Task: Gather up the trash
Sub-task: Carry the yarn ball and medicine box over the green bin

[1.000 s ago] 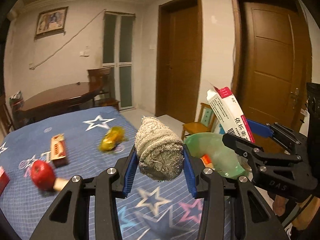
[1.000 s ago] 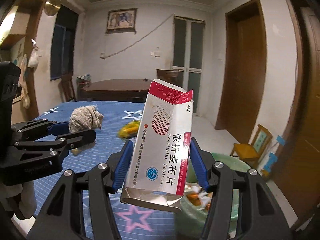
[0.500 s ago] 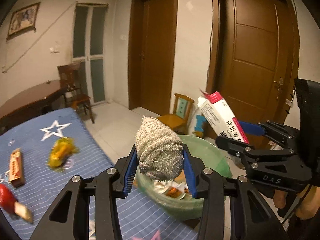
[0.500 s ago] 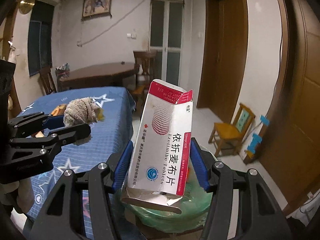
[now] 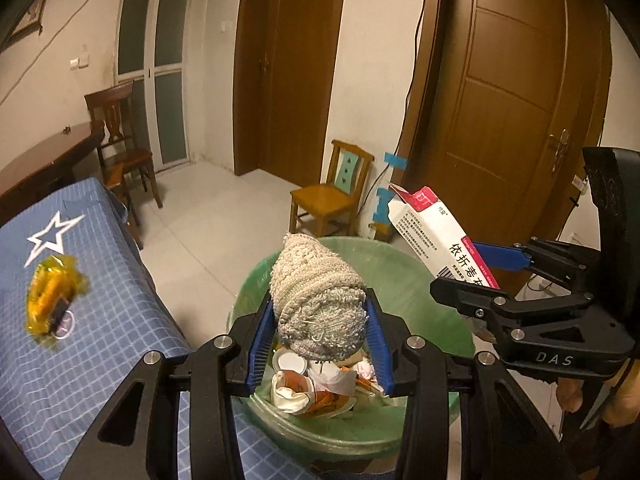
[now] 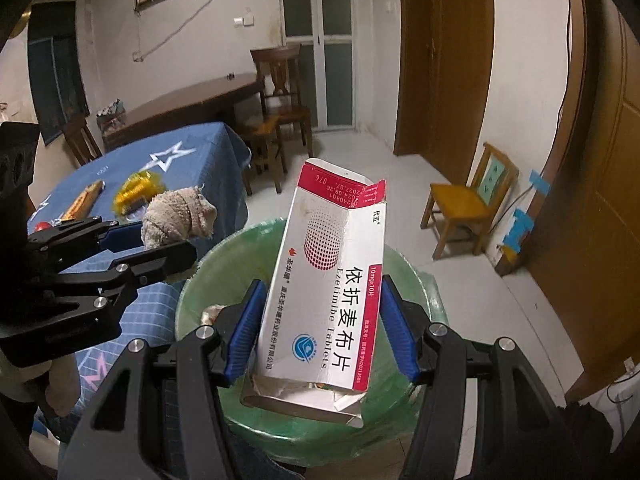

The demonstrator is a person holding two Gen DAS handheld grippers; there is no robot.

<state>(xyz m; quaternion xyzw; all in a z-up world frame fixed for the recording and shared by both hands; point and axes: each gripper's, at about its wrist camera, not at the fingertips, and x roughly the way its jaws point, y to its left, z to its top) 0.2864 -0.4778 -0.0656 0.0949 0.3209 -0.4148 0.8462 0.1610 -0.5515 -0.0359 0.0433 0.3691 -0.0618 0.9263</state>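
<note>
Here, in your left wrist view, one bin stands beside the blue worktop, where one yellow wrapper lies. Your left tongs clamp one rolled rag above the bin's litter. In the right wrist view, your right tongs pinch one pill box, upright and slightly tilted, over the same bin.

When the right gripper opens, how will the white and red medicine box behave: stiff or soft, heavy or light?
The medicine box is probably light: its torn lower end looks hollow. It seems fairly stiff, since its faces stay flat in the right gripper. Released, it would likely drop into the green bin below.
</note>
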